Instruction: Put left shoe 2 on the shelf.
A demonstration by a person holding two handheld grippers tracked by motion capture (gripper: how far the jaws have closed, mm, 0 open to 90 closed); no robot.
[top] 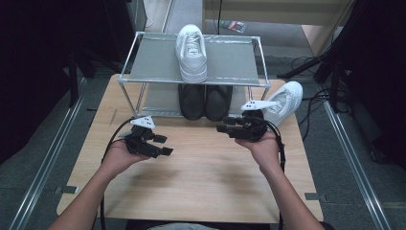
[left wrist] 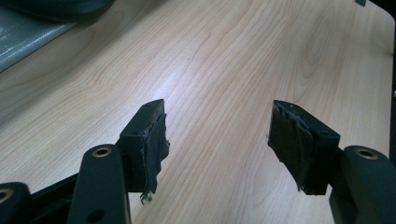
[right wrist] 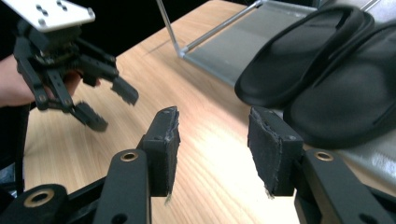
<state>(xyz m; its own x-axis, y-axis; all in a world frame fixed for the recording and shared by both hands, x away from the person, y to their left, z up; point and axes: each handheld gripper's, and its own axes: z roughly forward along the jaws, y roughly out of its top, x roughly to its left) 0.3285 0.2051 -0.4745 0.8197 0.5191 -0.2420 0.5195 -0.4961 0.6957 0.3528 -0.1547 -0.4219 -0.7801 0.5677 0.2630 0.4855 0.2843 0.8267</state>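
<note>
Our two forearms reach in over the wooden table [top: 206, 177], each hand holding a gripper. Our left gripper [top: 162, 145] hovers over bare wood, jaws spread wide with nothing between them. Our right gripper [top: 225, 128] also stands open and empty, pointing left, near the black slippers [top: 205, 101] on the lower shelf of the metal rack [top: 125, 76]. One white sneaker [top: 192, 52] sits on the top shelf; another white sneaker [top: 286, 101] lies on the table just behind our right hand.
</note>
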